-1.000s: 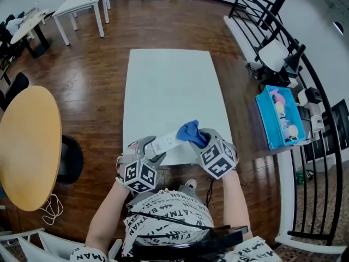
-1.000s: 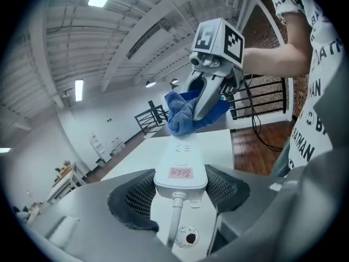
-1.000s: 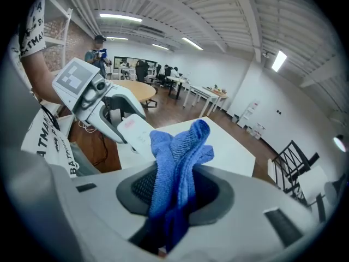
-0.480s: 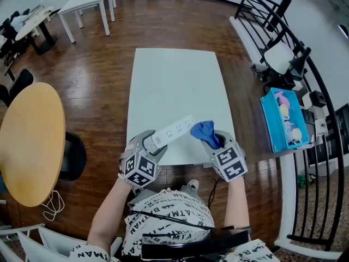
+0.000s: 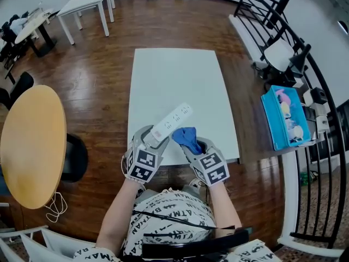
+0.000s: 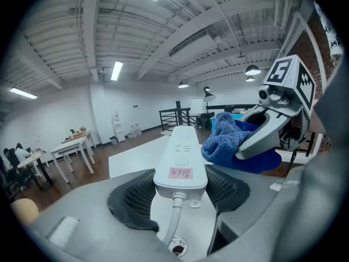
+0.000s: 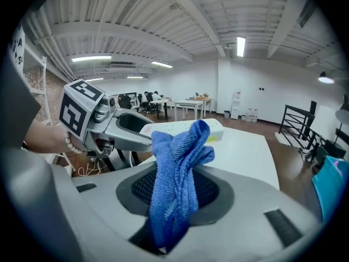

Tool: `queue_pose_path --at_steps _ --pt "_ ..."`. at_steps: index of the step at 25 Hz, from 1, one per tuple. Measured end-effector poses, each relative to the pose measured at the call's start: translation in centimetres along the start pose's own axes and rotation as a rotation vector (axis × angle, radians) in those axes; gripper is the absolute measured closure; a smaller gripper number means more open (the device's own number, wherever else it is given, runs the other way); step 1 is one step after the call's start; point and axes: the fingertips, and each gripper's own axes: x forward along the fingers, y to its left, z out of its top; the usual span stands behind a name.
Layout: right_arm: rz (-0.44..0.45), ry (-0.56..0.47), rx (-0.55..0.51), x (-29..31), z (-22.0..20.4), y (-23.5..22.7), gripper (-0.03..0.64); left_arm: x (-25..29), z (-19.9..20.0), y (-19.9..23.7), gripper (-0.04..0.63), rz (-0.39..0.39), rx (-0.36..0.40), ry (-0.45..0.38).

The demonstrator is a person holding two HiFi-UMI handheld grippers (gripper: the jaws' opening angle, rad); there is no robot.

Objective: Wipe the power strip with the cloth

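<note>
A: Where's the strip?

B: The power strip (image 5: 172, 122) is in the air over the near edge of the white table (image 5: 180, 70). The left gripper (image 5: 154, 141) has its jaws clamped wide across the cord end. The far end pokes up and away.

A: Right side?

B: The right gripper (image 5: 192, 145) is pinching a bunched blue cloth (image 5: 185, 137), just beside the strip's right flank. Can't tell if it's touching.

A: Handling?

B: The strip is probably rigid, light, smooth plastic that could slip or twist in the pads. The cord end looks like the best hold, since it leaves the socket face free. The cloth is soft and floppy, so grip the bunch and let the loose fold do the wiping.

A: Change from earlier?

B: A second ago the strip lay flatter and the cloth was on its far tip. Half a second ago the cloth was off to the right. Now the strip is angled steeper and the cloth is in beside its middle. The left jaws haven't changed their spread.
</note>
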Motion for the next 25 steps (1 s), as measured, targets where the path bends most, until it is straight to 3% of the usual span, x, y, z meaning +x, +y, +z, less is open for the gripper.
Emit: queue_pose_path --at_steps 11,19,25 --pt "0.038 -0.016 0.037 1.0 0.1 1.3 0.48 -0.5 0.2 -0.4 0.311 0.015 0.018 -0.015" --pt "-0.033 -0.035 0.087 -0.3 -0.2 -2.2 0.48 -1.6 0.8 -1.4 0.313 -0.01 0.148 -0.039" --pt "-0.095 -0.024 0.096 -2.1 -1.3 -5.7 0.48 -2.7 0.8 -1.9 0.313 -0.078 0.282 -0.066"
